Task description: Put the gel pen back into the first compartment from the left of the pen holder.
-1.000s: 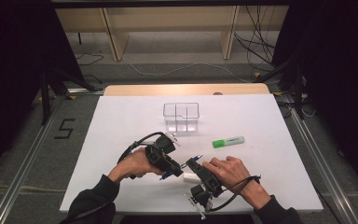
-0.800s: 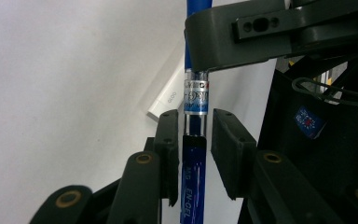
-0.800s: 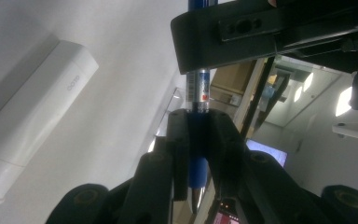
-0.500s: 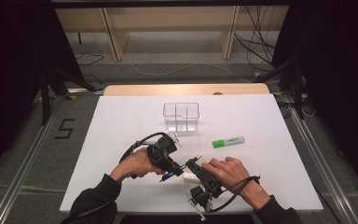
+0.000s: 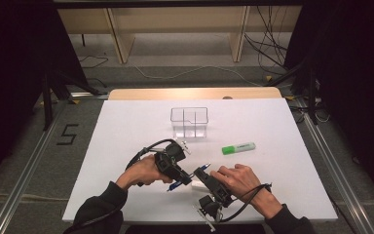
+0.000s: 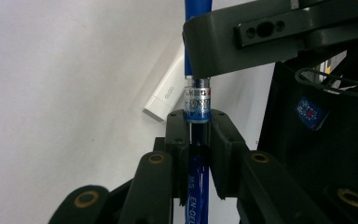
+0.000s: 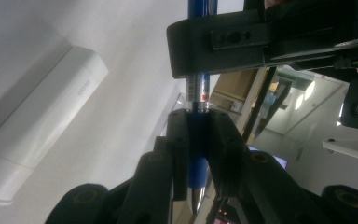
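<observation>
Field notes, both claws on one blue pen point(image 5: 189, 179), held just above the white table point(image 5: 126, 131) near its front edge. My left gripper point(image 6: 198, 126) has just been closing and is now clamping the barrel under the silver printed band. My right gripper point(image 7: 197, 122) is clamping the blue cap end, jaws tight against it. Each claw is crossing the other's camera view as a black bar over the pen.

Risks as I am judging them: pulling off-axis could bend the pen or make it slip in one grip. If the cap pops free suddenly, either half could drop onto the white eraser point(image 6: 167, 95) lying just beneath, or roll toward the green highlighter point(image 5: 238, 147) and clear box point(image 5: 189, 122) farther back.
</observation>
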Tool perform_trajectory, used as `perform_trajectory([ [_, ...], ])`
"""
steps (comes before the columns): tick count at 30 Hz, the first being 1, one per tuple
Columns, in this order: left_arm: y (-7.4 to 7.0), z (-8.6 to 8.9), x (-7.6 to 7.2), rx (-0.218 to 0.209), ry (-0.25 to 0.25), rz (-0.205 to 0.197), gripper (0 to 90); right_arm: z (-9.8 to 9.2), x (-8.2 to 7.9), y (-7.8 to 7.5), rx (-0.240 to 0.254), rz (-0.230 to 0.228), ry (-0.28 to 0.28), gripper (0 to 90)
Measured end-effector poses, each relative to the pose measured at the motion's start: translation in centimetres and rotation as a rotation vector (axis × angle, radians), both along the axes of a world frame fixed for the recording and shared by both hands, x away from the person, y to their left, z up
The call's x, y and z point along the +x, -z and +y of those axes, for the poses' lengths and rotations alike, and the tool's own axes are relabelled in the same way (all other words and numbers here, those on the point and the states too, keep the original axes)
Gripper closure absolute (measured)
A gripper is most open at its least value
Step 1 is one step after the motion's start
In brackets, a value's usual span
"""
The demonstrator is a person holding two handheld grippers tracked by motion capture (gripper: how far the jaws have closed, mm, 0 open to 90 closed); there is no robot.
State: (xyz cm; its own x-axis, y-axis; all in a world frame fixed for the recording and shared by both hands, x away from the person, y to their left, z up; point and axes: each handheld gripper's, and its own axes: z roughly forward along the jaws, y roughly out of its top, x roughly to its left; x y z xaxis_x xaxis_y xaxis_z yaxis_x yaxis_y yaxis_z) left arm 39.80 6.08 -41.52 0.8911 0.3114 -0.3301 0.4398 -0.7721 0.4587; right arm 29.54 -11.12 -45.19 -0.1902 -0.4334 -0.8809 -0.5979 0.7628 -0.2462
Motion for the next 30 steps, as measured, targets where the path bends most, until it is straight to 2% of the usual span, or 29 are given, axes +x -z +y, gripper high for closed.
perform_trajectory([
  [4, 0.0, 0.0, -0.1, -0.012, -0.007, 0.004, 78.8, 0.0, 0.0, -0.1, 0.001, 0.009, -0.001, 78.9],
  [7, -0.2, 0.2, -0.1, -0.014, -0.009, -0.003, 78.8, -0.3, 0.1, -0.2, 0.009, -0.001, 0.008, 68.2],
  [8, -0.3, 0.3, 0.0, -0.016, -0.013, -0.006, 78.8, -0.3, 0.1, -0.2, 0.016, -0.009, 0.01, 67.8],
  [9, -0.4, 0.4, 0.0, -0.016, -0.008, -0.01, 78.8, -0.4, 0.1, -0.4, 0.015, 0.005, 0.008, 67.0],
  [11, -0.5, 0.6, 0.1, -0.017, -0.019, -0.013, 78.8, -0.6, 0.0, -0.7, 0.046, 0.019, 0.015, 64.4],
  [12, -0.5, 0.7, 0.0, -0.024, -0.031, -0.011, 78.8, -0.7, -0.1, -0.9, 0.068, 0.042, 0.029, 63.5],
  [14, -0.6, 0.9, 0.0, -0.029, -0.042, -0.01, 78.8, -0.8, -0.1, -1.3, 0.09, 0.042, 0.034, 59.6],
  [16, -0.6, 1.0, 0.1, -0.031, -0.052, -0.015, 78.8, -0.9, 0.0, -1.6, 0.113, 0.068, 0.053, 56.9],
  [18, -0.6, 1.3, 0.2, -0.031, -0.061, -0.018, 78.8, -1.1, 0.2, -1.9, 0.159, 0.093, 0.067, 53.1],
  [24, -0.6, 2.1, 0.8, -0.053, -0.116, -0.034, 78.8, -1.8, 1.0, -3.2, 0.371, 0.267, 0.142, 46.5],
  [29, -0.9, 2.7, 1.0, -0.079, -0.165, -0.06, 78.8, -2.9, 1.9, -3.7, 0.504, 0.395, 0.224, 44.3],
  [30, -1.0, 2.7, 1.0, -0.083, -0.173, -0.067, 78.8, -3.1, 2.1, -3.8, 0.528, 0.408, 0.23, 44.2],
])
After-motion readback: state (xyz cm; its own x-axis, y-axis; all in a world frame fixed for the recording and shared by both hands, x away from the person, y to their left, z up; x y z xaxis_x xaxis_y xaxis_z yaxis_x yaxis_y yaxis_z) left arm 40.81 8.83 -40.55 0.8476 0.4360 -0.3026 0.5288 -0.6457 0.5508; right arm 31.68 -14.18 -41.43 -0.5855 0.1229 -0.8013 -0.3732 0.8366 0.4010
